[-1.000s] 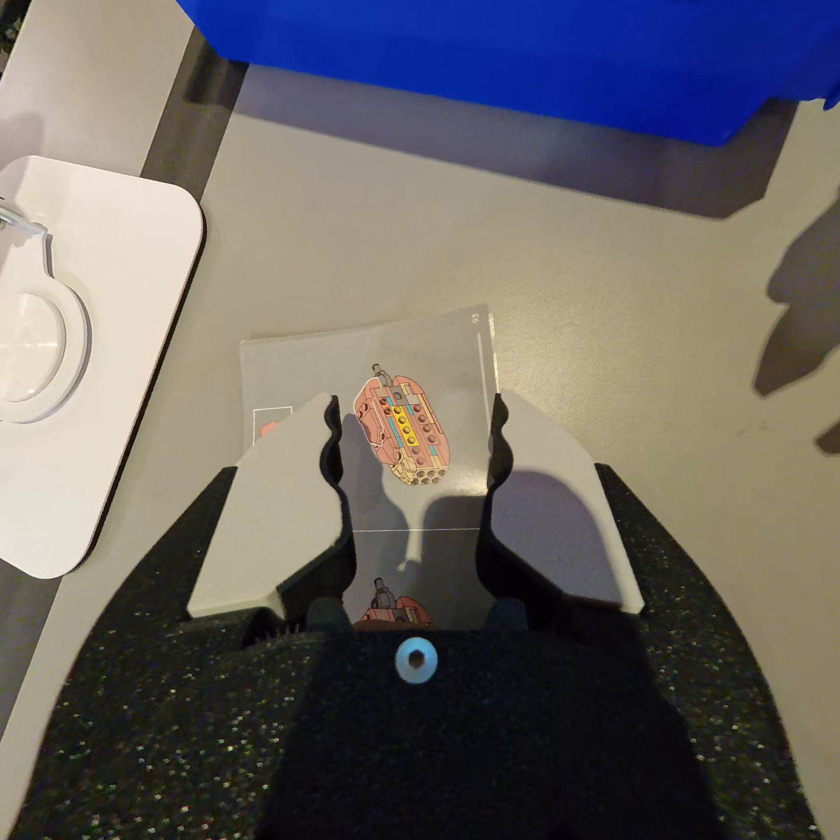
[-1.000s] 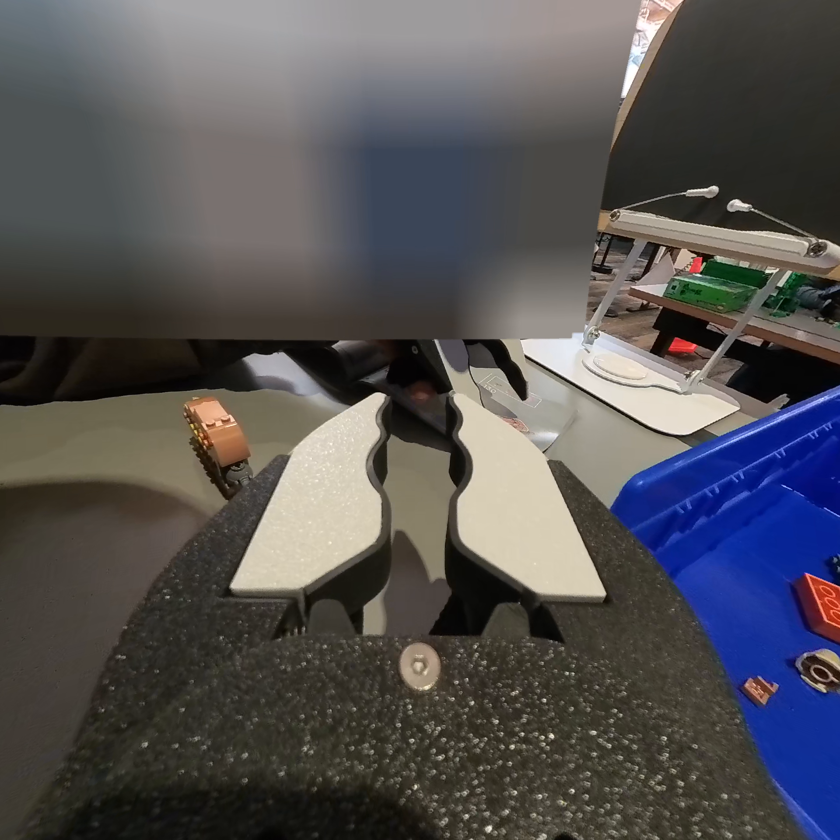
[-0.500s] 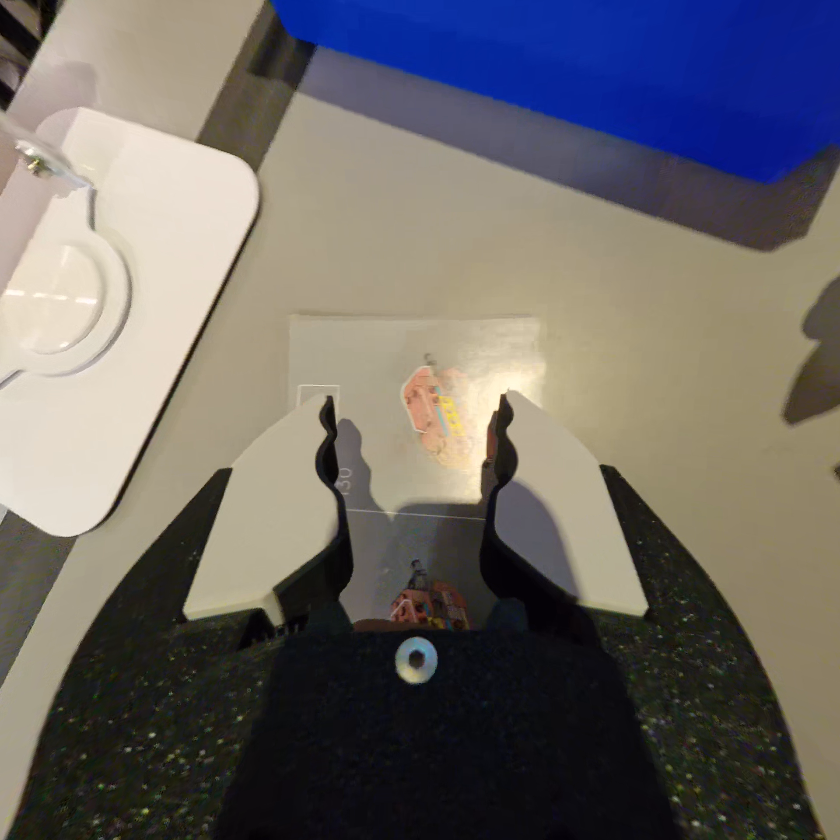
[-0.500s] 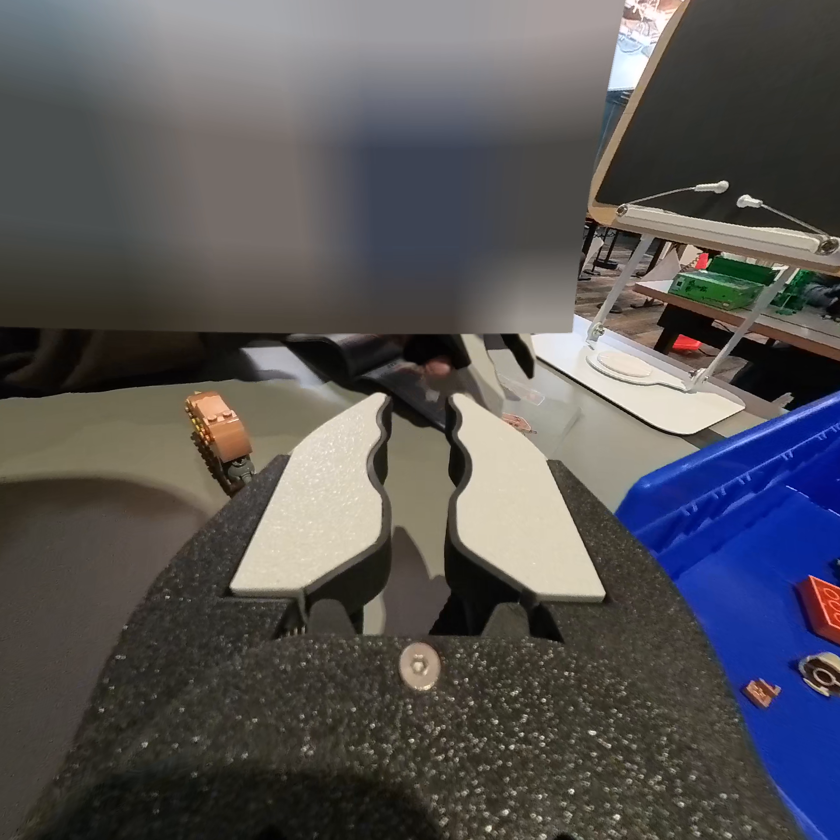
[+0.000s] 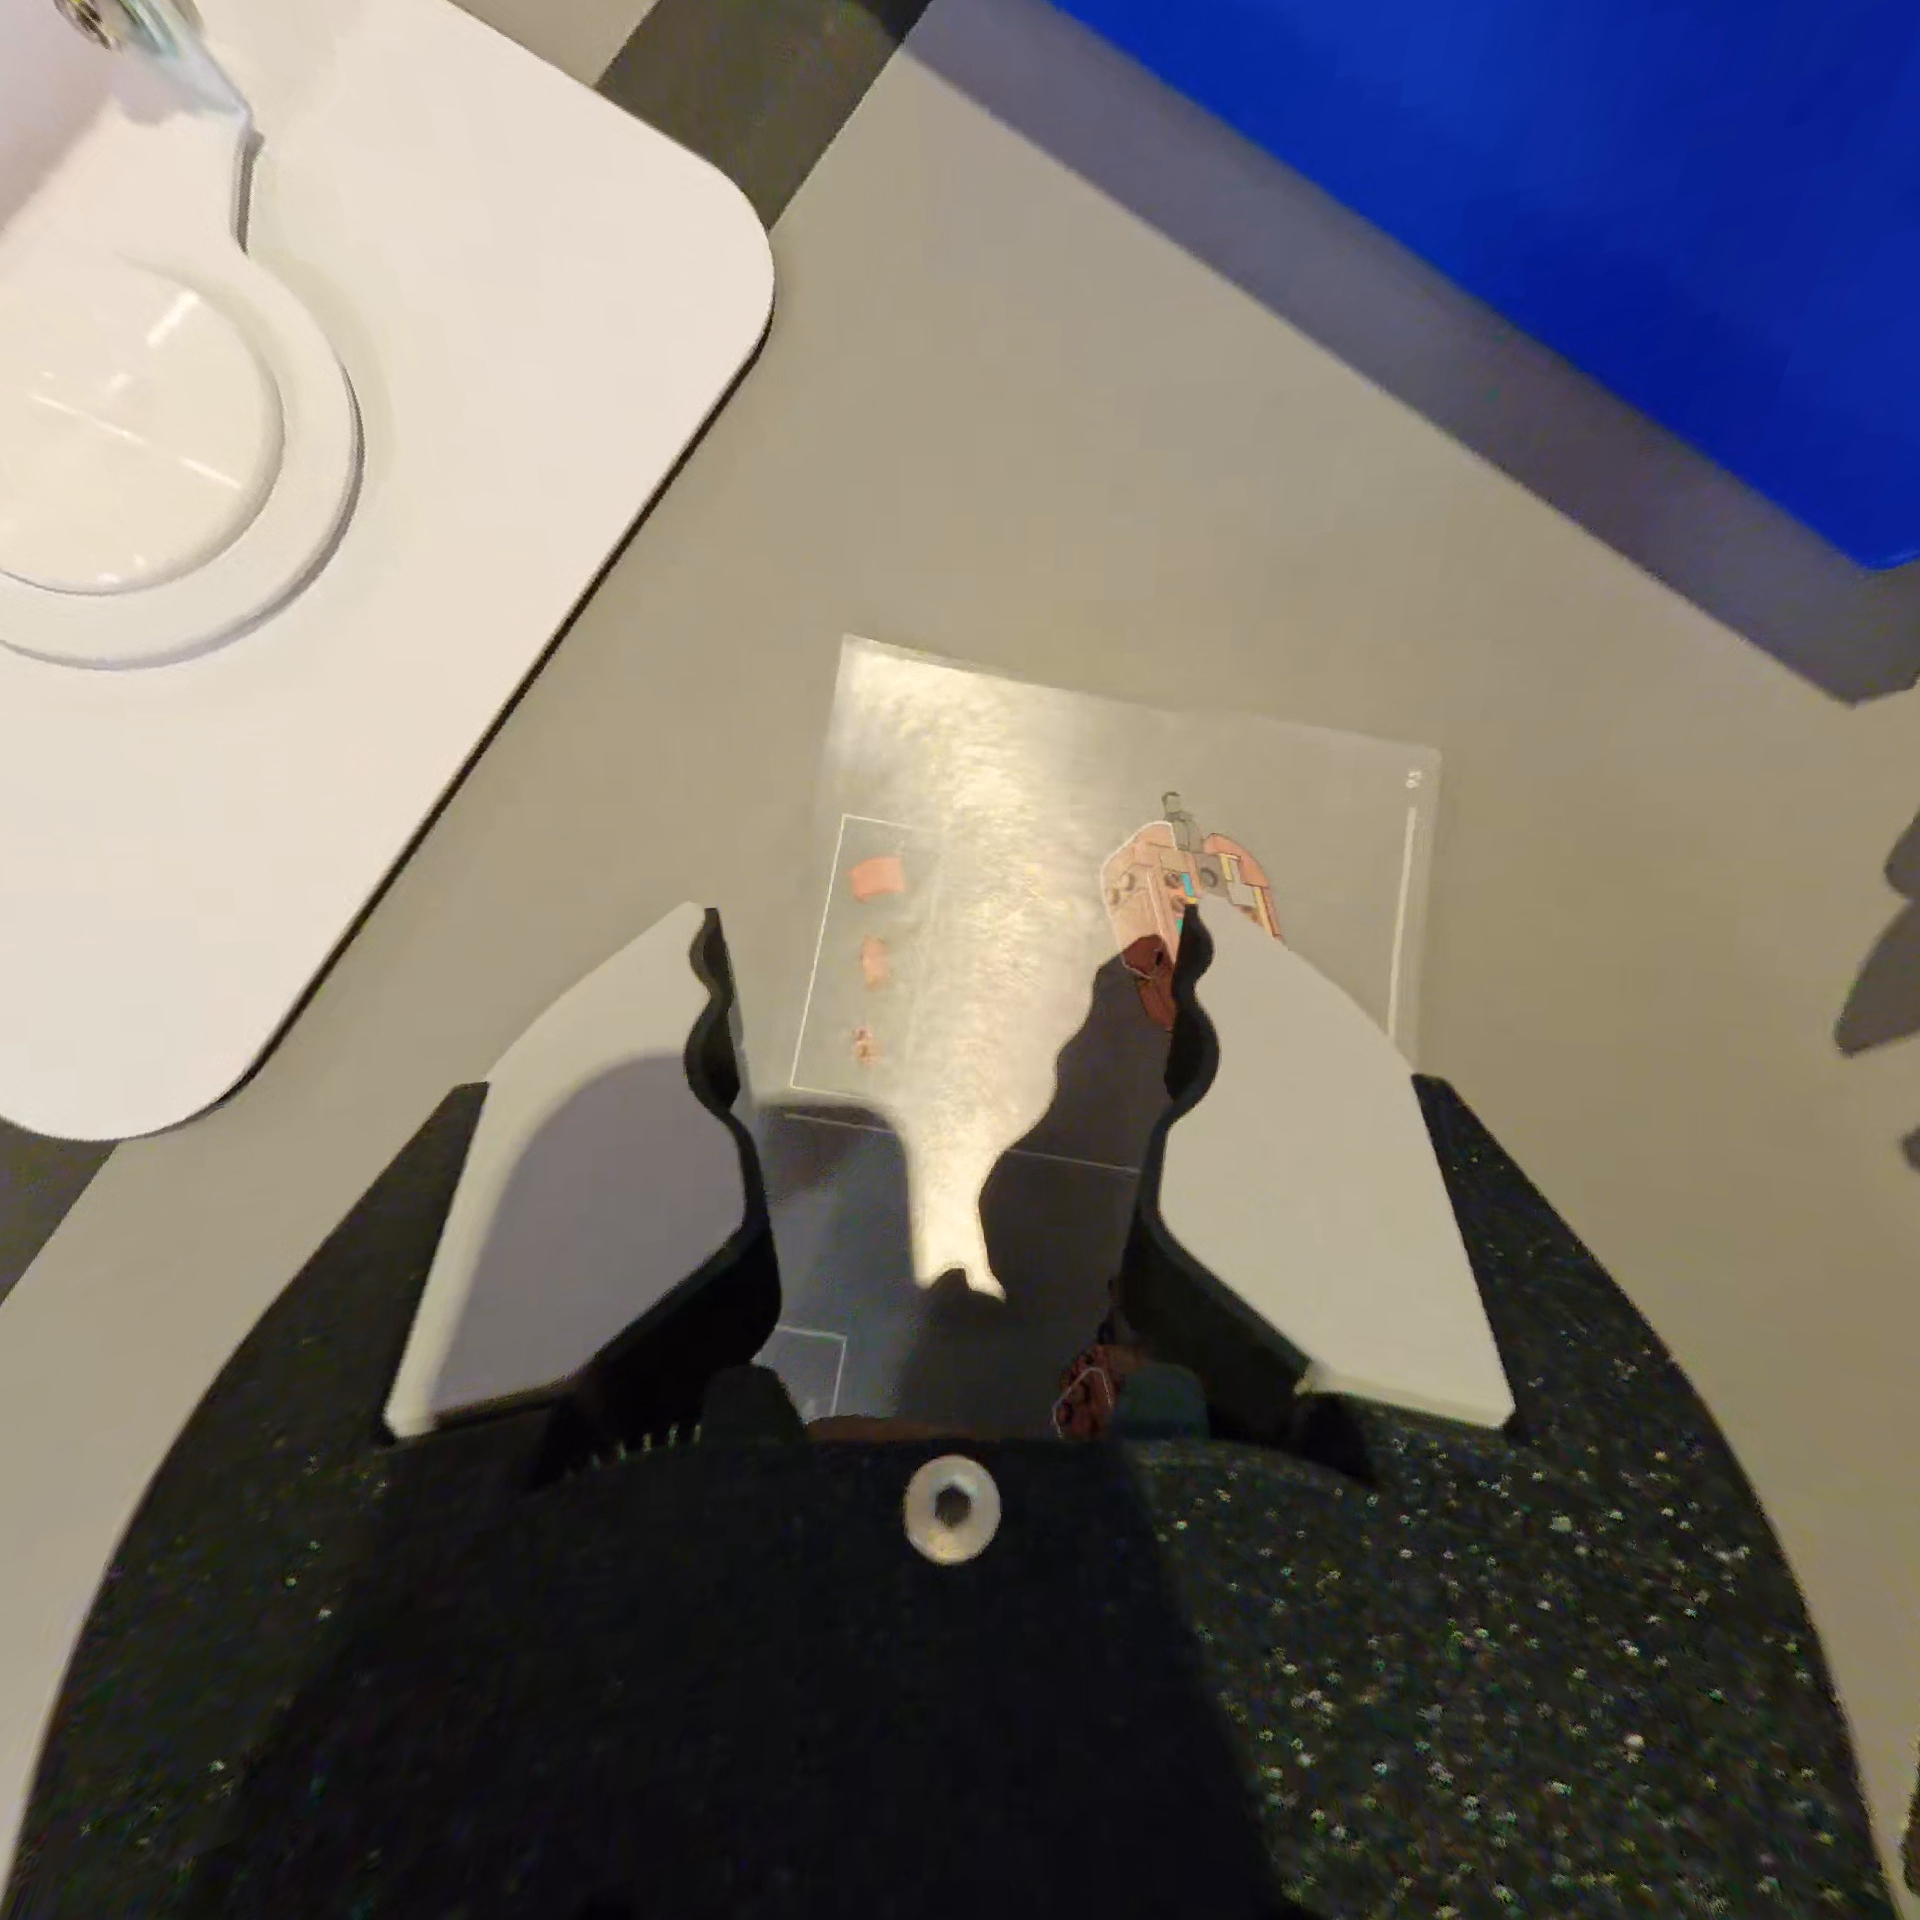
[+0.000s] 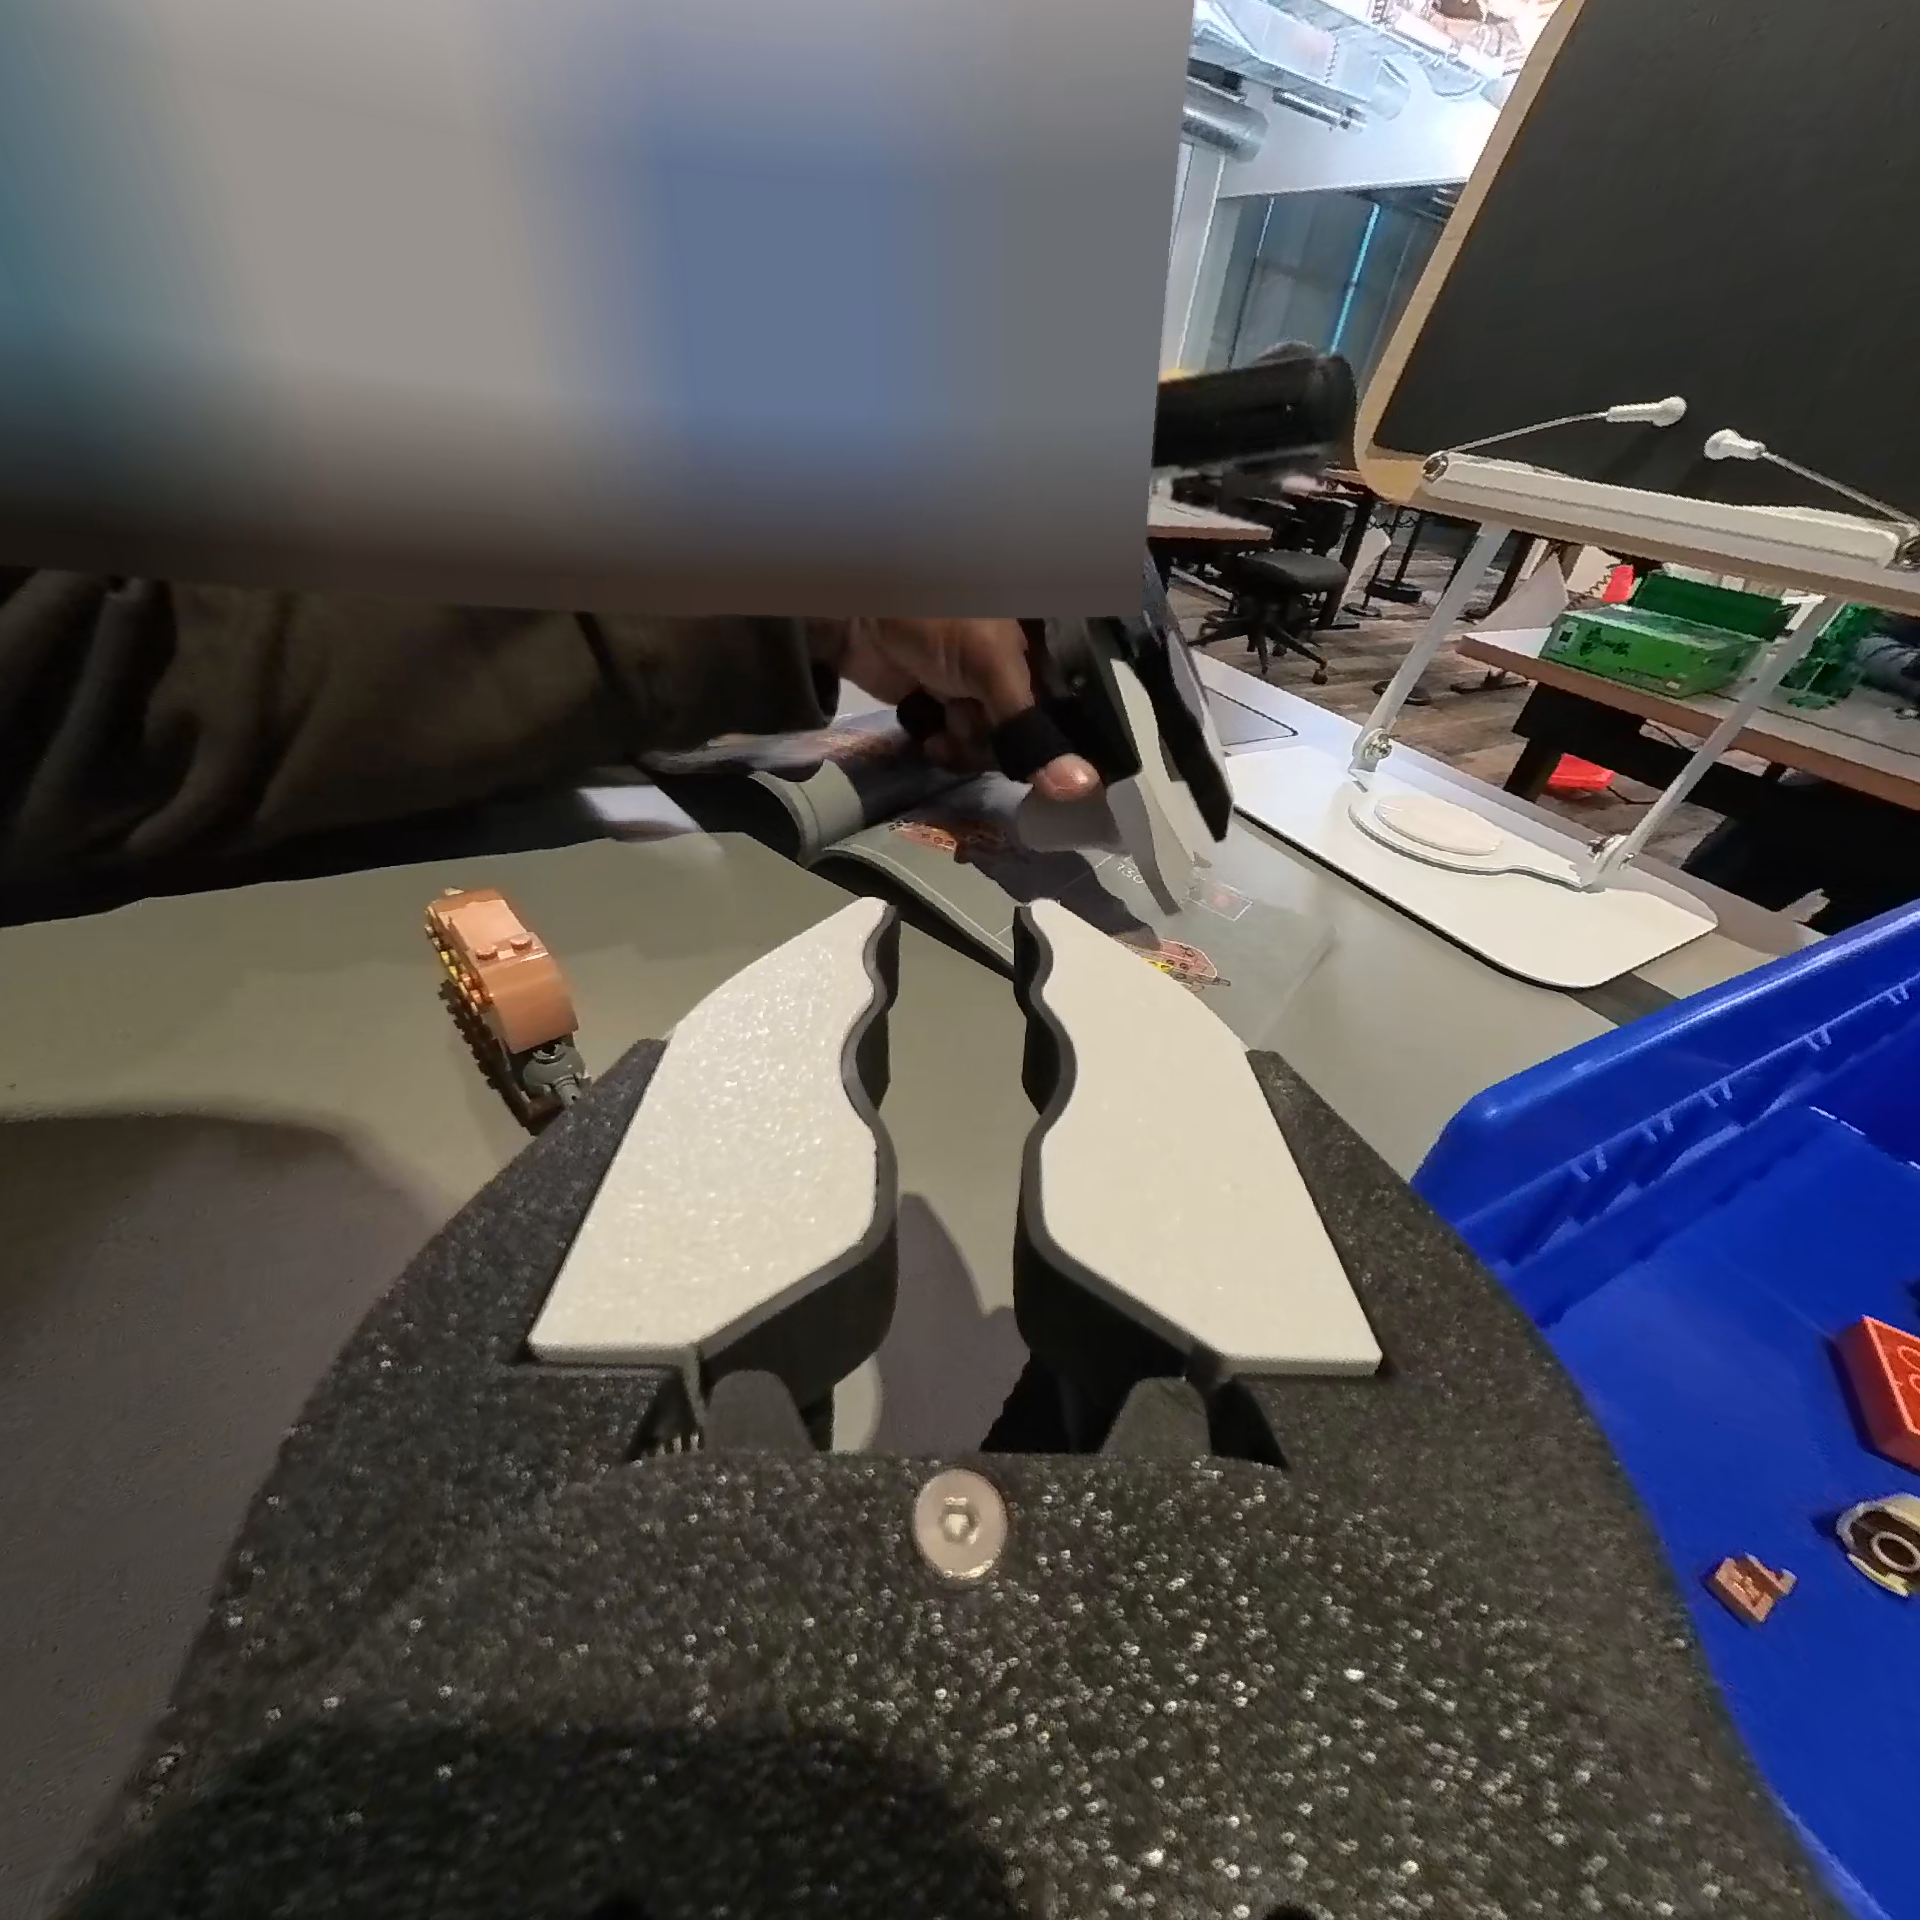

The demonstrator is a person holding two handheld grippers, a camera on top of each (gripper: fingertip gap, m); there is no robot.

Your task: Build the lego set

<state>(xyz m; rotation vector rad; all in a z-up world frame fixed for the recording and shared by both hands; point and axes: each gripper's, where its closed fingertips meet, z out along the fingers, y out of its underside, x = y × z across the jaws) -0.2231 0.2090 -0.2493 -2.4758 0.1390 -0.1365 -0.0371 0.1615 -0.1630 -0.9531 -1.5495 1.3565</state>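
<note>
A grey table in an open workshop carries everything, with other benches and chairs in the upper right of the right wrist view.

The left tongs stand wide open with nothing between the fingers. They hang over the instruction booklet, which fills the centre of the left wrist view. This looks like a pause to read the next step, with the open page kept in plain sight. The same tongs appear in the upper centre of the right wrist view, held by a hand just above the page; whether a fingertip touches the paper is hard to tell.

The right tongs are only narrowly open and hold nothing. They point across the table from low down and seem to be waiting their turn.

The half-built brown model stands on its edge on the table, left of centre in the right wrist view. It is apart from both tongs, probably parked there while the page is checked.

A blue bin at the lower right holds loose pieces, among them a red brick, within easy reach of the right tongs. A white stand base fills the upper left of the left wrist view and lies beside the booklet.
</note>
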